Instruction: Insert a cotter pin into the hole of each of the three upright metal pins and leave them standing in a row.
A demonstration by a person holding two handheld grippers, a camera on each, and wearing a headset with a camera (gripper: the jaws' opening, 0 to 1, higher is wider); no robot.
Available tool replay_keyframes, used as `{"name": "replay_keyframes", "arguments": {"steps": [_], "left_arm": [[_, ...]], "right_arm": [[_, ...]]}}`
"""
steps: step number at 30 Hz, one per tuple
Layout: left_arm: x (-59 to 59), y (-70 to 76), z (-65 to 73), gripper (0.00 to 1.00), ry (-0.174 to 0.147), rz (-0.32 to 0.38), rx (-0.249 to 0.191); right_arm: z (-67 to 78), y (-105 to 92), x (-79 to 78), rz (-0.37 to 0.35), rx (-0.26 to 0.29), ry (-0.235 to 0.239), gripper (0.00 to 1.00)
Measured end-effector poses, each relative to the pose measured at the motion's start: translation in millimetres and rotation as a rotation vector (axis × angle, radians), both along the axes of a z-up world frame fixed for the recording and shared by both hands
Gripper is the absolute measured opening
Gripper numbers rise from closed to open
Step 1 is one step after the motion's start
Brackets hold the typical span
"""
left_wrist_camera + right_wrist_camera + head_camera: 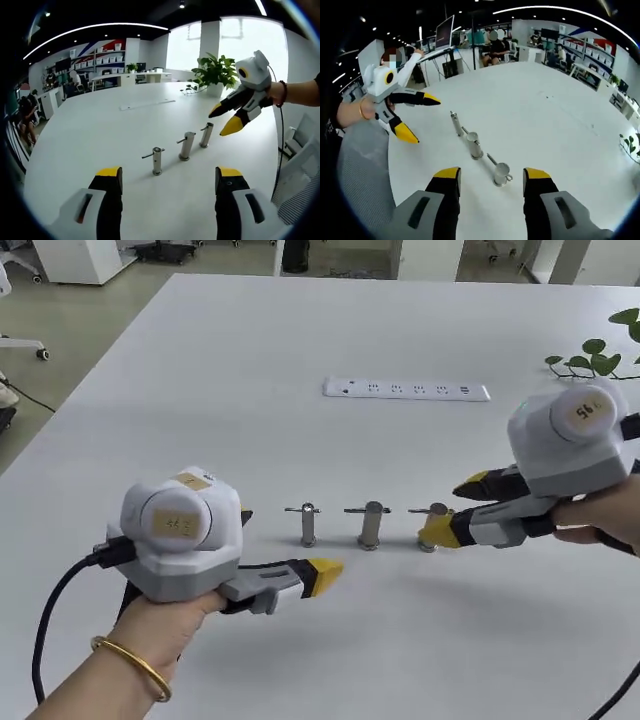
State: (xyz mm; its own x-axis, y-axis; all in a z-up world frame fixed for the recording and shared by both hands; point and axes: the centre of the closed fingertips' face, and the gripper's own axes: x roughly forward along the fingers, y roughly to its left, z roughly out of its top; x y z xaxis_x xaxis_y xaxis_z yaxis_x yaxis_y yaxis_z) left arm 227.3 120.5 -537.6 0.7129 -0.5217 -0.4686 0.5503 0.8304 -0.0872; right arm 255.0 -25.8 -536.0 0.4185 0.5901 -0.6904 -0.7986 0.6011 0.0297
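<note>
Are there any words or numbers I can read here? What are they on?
Round sticker on the right gripper: digits, perhaps "56", too blurred to be sure.
Front sticker on the left gripper: digits, too blurred to read.
Power strip: no readable marks.

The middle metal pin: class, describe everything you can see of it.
The middle metal pin is a short, dull grey metal cylinder, standing upright on the white table. A thin cotter pin passes through it near the top and sticks out sideways. It stands between the left-hand pin and the right-hand pin, apart from both.
</note>
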Motion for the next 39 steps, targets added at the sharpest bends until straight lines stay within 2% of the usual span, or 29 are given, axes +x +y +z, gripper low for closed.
{"name": "replay_keyframes", "arguments": {"steps": [2,3,4,6,8,12,15,18,19,24,28,30,34,39], "left_arm": [[0.9,1.2,1.8,0.78,0.003,0.016,-0.005],[1.0,2.5,1.3,0.78,0.009,0.026,-0.005],[0.6,3.9,0.3,0.78,0.020,0.035,-0.005],[0.5,6.6,1.1,0.79,0.029,0.057,-0.019],[0.6,9.4,3.6,0.79,0.031,0.076,-0.038],[2.2,13.1,6.8,0.80,0.026,0.102,-0.055],[2.8,13.5,7.0,0.84,0.024,0.108,-0.055],[0.8,10.0,7.1,0.86,0.027,0.094,-0.061],[-0.2,8.3,7.7,0.88,0.024,0.092,-0.063],[-1.7,5.8,7.9,0.91,0.014,0.079,-0.041],[0.2,6.3,16.6,0.96,-0.007,0.093,-0.067],[0.5,7.2,19.3,0.97,-0.018,0.100,-0.068],[-1.2,6.7,17.9,0.99,-0.011,0.090,-0.057],[-3.5,8.9,16.0,0.99,-0.005,0.094,-0.051]], "right_arm": [[-1.7,0.0,-3.8,-0.052,0.034,0.028,0.46],[-0.8,0.5,-2.0,-0.105,0.071,0.026,0.47],[-0.7,1.3,-2.5,-0.127,0.090,0.030,0.49],[-3.1,1.7,-7.9,-0.145,0.100,0.043,0.53],[-3.1,1.6,-10.0,-0.161,0.106,0.019,0.54],[-1.7,3.9,-15.0,-0.209,0.153,0.026,0.59],[-1.8,4.1,-19.7,-0.228,0.146,0.017,0.62],[-11.0,1.3,-25.3,-0.217,0.085,0.032,0.61],[-10.9,3.3,-26.2,-0.205,0.078,0.001,0.62],[-11.4,7.5,-31.8,-0.239,0.129,0.008,0.66],[-10.3,11.9,-35.9,-0.254,0.158,0.021,0.68],[-6.0,14.2,-36.3,-0.256,0.172,0.002,0.69],[-0.8,17.5,-35.5,-0.273,0.206,-0.010,0.71],[1.1,20.6,-39.5,-0.263,0.208,-0.017,0.74]]}}
